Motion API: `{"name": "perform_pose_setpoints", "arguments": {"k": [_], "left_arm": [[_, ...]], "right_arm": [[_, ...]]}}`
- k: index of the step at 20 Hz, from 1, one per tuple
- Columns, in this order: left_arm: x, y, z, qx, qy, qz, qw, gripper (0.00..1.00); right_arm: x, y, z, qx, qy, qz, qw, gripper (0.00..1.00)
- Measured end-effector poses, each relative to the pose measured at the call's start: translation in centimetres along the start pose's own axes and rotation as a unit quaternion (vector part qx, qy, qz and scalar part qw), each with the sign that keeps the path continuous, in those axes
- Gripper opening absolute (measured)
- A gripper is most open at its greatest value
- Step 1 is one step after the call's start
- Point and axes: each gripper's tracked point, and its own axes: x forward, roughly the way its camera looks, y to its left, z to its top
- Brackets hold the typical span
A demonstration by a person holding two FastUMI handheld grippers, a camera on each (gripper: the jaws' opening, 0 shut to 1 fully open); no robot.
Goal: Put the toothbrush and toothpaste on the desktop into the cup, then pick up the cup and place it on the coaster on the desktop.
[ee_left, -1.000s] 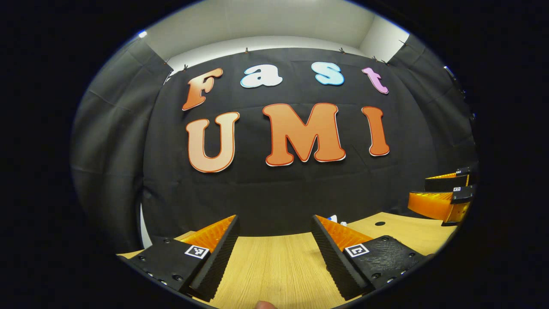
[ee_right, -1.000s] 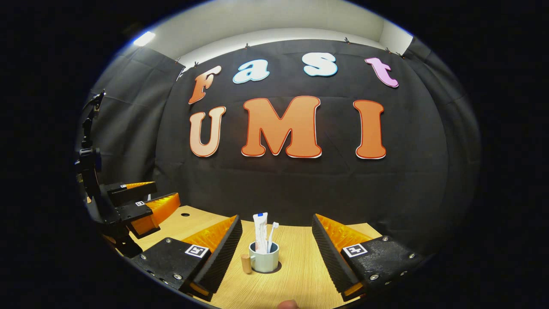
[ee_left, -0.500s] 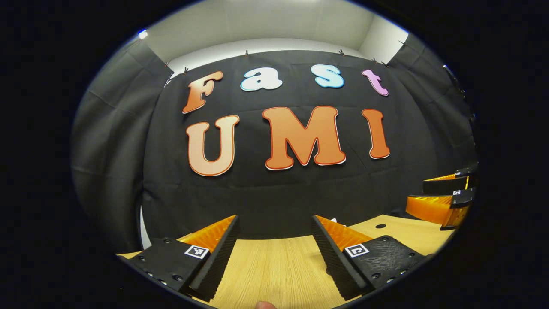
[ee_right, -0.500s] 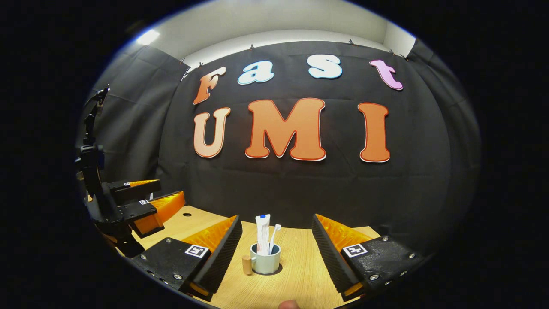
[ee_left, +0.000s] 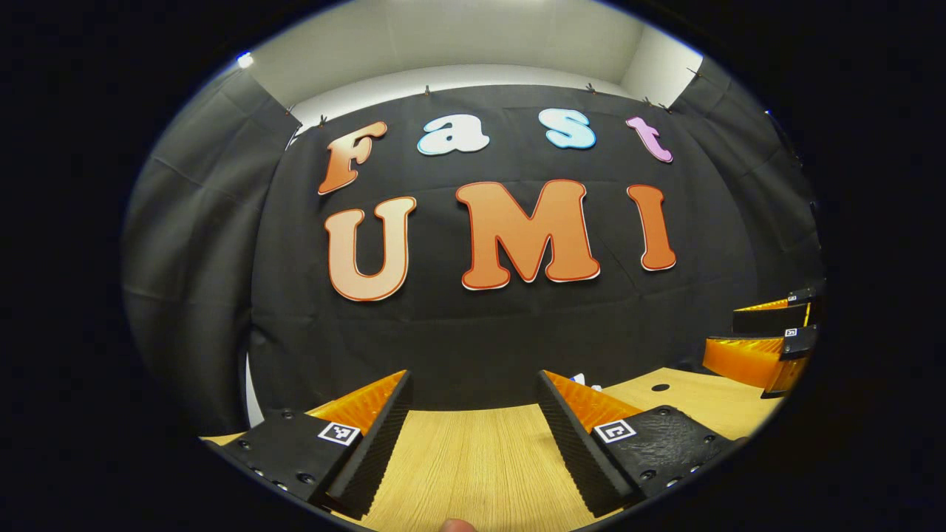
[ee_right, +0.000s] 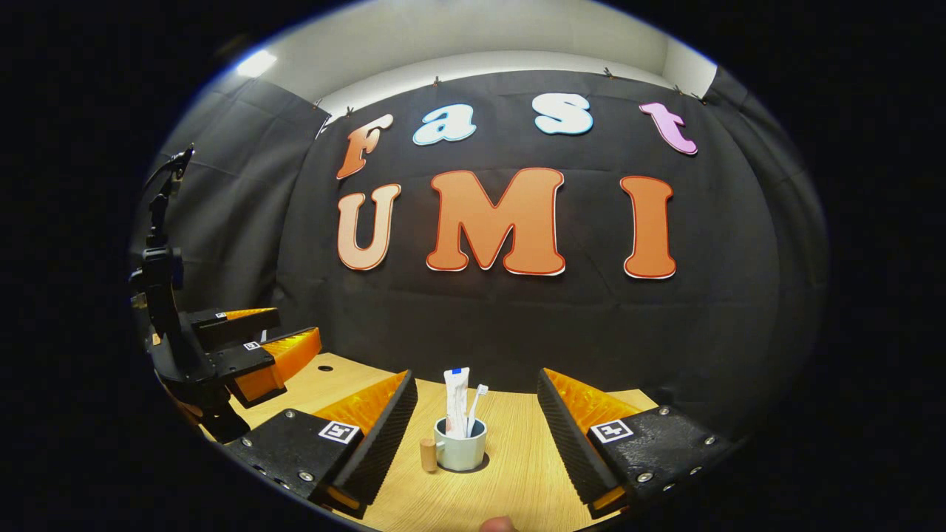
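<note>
In the right gripper view, the cup [ee_right: 460, 452] stands upright on the counter [ee_right: 517, 473], ahead of the right gripper [ee_right: 477, 421] and in line with the gap between its jaws, slightly nearer the left-hand one. The jaws are spread wide and touch nothing; the cup is apart from both. The toothpaste [ee_right: 457, 403] and the toothbrush [ee_right: 475, 406] both stand in the cup, their tops rising above the rim, the brush leaning a little toward the right-hand jaw. A dark ring shows under the cup's base, which may be the coaster or only a shadow; I cannot tell which. The cup's wooden handle [ee_right: 427, 454] juts out on the side toward the left-hand jaw.

In the left gripper view, the left gripper [ee_left: 473, 421] also has its jaws wide apart with only bare counter [ee_left: 473, 458] between them. Beyond its right-hand jaw, a small bit of white and blue peeks over the finger, probably the top of the toothpaste, though it is too small to be sure.

Judging from this, the loading step is done and what remains is the cup's placing, if it is not already on the coaster. If it is not, the next move calls for the right gripper to go forward until the jaws straddle the cup body, close squarely on it clear of the handle, and lift without tipping the tall contents.
</note>
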Motion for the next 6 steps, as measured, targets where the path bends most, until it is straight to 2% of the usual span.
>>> {"name": "perform_pose_setpoints", "arguments": {"k": [6], "left_arm": [[-0.27,-0.48,0.02,0.000,0.000,-0.004,1.000,0.99]], "right_arm": [[0.02,0.11,-0.06,0.004,-0.001,0.001,1.000,0.98]]}}
